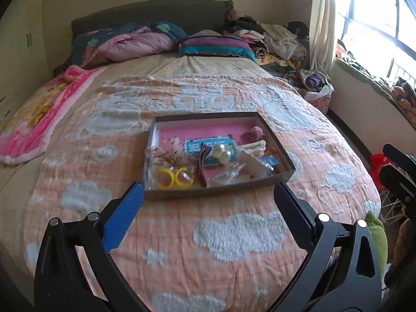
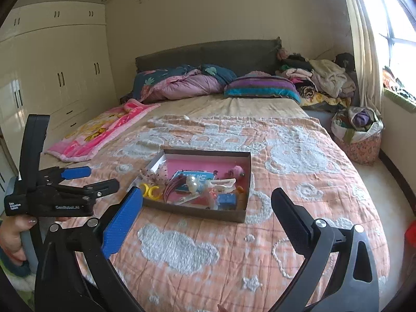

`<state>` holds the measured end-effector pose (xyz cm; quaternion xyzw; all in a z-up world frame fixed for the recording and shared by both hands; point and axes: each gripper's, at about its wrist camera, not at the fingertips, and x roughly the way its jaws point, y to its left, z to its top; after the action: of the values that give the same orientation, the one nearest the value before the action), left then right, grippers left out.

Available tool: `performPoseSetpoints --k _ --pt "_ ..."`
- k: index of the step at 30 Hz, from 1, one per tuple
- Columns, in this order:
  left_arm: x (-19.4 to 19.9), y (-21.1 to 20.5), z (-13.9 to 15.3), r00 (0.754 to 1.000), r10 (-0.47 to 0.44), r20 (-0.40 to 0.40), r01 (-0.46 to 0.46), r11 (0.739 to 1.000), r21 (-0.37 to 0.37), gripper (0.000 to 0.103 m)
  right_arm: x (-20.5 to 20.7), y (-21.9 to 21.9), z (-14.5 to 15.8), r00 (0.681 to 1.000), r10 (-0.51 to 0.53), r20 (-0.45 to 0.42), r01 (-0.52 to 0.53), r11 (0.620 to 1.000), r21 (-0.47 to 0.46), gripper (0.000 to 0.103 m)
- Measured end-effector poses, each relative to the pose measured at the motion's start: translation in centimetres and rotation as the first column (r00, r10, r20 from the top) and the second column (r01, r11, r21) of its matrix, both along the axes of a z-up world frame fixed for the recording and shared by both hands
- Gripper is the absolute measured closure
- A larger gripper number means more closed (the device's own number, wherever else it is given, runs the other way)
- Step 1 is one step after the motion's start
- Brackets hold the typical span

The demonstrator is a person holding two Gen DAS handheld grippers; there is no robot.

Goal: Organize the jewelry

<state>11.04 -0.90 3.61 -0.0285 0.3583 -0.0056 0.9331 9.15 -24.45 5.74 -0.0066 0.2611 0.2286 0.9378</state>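
Note:
A shallow brown box (image 1: 205, 116) with a pink floor lies on the peach cloud quilt (image 1: 234, 234). It holds yellow bangles (image 1: 166, 178), pearl pieces (image 1: 221, 152), a white hair clip (image 1: 253, 145), a pink fluffy piece (image 1: 254, 131) and a blue card (image 1: 193, 145). My left gripper (image 1: 208, 191) stands open just short of the box's near wall, with nothing between its fingers. In the right wrist view the same box (image 2: 197, 210) sits ahead of my right gripper (image 2: 206, 193), which is also open and empty. The left gripper (image 2: 101, 178) shows at the left, held by a hand (image 2: 13, 236).
A pink cartoon blanket (image 1: 39, 119) lies at the bed's left. Pillows (image 1: 215, 45) and a pile of clothes (image 1: 280, 41) sit at the headboard. A bag of cloth (image 2: 358, 130) stands by the window wall. Wardrobes (image 2: 59, 78) line the left.

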Motion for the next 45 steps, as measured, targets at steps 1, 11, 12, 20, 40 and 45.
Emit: performPoseSetpoints --k 1,11,12,20,40,45 --pt "-0.6 0.1 -0.1 1.000 0.004 0.001 -0.004 1.000 0.001 0.009 -0.5 0.0 0.0 1.000 -0.003 0.007 0.003 1.000 0.002 0.004" --pt "-4.6 0.6 -1.5 0.999 0.033 0.019 -0.033 0.999 -0.002 0.009 -3.9 -0.2 -0.6 0.999 -0.013 0.033 0.013 1.000 0.005 0.004" --pt "-4.8 0.6 -1.7 0.999 0.036 0.021 -0.036 0.999 -0.005 0.009 -4.1 -0.1 -0.8 0.999 -0.015 0.038 0.015 1.000 0.001 0.004" --pt "-6.1 0.8 -2.9 0.998 0.047 0.028 -0.047 0.999 -0.019 0.009 -5.7 0.2 -3.5 1.000 -0.017 -0.002 0.017 1.000 -0.008 0.004" --pt "-6.4 0.5 -3.4 0.999 0.034 0.010 -0.034 0.999 -0.012 0.009 -5.8 0.5 -4.6 0.999 -0.020 -0.040 0.019 1.000 -0.022 0.004" --pt "-6.5 0.5 -3.4 0.999 0.032 0.007 -0.032 0.999 -0.006 0.009 -5.9 0.5 -4.5 0.999 -0.019 -0.040 0.018 1.000 -0.023 0.004"
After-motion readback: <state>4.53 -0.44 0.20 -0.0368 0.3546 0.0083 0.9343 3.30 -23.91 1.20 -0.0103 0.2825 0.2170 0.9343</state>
